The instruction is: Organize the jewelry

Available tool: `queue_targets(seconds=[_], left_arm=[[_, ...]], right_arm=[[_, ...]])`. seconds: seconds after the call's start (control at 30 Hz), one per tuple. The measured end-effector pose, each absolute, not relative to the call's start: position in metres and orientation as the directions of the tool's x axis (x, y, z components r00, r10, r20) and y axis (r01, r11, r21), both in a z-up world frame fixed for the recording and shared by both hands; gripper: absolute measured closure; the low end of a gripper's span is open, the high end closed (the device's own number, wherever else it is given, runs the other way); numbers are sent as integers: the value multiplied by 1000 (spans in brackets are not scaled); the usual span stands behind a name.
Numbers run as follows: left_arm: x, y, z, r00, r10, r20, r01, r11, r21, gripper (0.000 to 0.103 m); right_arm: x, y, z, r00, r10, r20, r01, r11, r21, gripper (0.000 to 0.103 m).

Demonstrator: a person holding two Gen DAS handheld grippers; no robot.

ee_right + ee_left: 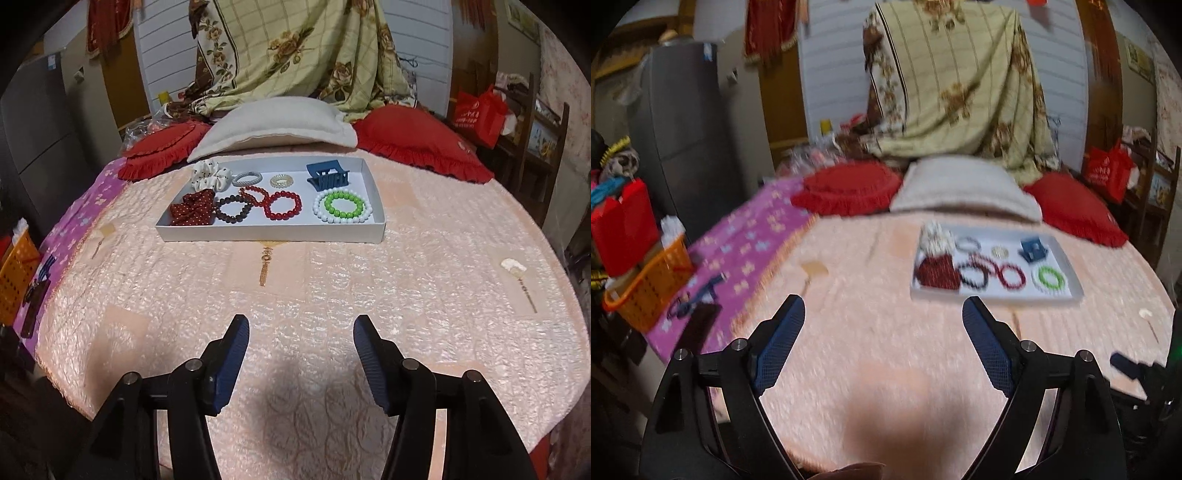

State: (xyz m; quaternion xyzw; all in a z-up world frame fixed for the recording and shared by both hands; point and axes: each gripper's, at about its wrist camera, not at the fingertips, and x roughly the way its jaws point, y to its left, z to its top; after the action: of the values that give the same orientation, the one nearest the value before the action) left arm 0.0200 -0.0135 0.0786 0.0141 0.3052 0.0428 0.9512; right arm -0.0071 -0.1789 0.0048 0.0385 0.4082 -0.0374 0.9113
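White tray (271,232) ahead of the grippers: green bracelet (342,204) ringed by white beads (320,211), red bracelet (284,205), blue hair clip (328,175). Red white-dotted scrunchie (194,210). Peach bedspread (314,288) beneath.

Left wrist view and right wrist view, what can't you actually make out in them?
- Left wrist view: the tray and its bracelets are smeared by motion blur; single beads cannot be told apart.
- Left wrist view: the right gripper is cut off by the right edge; only a dark tip shows.
- Right wrist view: the small white thing on the bedspread is too small to identify.
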Motion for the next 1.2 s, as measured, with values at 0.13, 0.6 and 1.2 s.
queue_targets(seconds=[0.13, 0.6, 1.2], left_arm=[[16, -19, 70, 785, 75, -615, -55, 997, 52, 16], [-4, -25, 58, 756, 17, -654, 19, 999, 48, 16], [7, -33, 44, 711, 9, -703, 48, 997, 61, 16]], right_arm=[[-13, -174, 13, 672, -64, -738, 111, 994, 15, 46], [-26, -167, 22, 671, -108, -734, 139, 990, -18, 41], [-19, -172, 14, 659, -112, -744, 153, 988, -14, 39]])
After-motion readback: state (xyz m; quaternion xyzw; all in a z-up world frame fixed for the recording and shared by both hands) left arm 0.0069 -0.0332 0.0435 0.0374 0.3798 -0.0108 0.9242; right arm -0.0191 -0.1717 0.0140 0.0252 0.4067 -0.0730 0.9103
